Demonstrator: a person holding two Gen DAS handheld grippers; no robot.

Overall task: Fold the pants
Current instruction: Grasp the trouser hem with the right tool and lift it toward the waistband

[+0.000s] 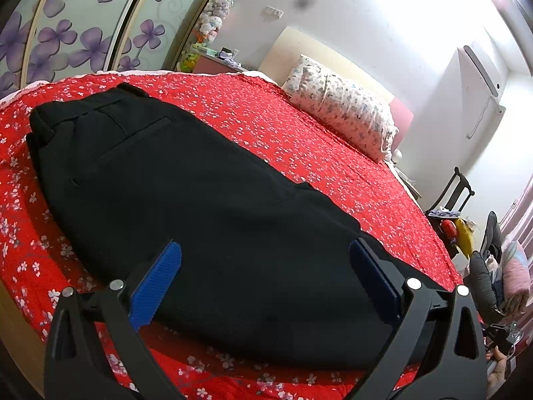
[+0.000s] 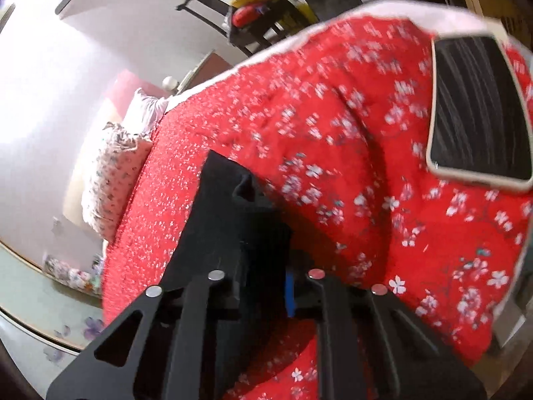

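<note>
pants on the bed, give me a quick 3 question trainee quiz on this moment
1. True or false: the left gripper is open above the black pants.
2. What does the right gripper clamp? A) phone B) pants C) pillow
3. What lies on the red bedspread in the right wrist view, apart from the pants?

Key: 1 true; 2 B; 3 the phone

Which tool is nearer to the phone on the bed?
Right. The right tool grips the pants beside the phone; the left tool view shows no phone.
</note>
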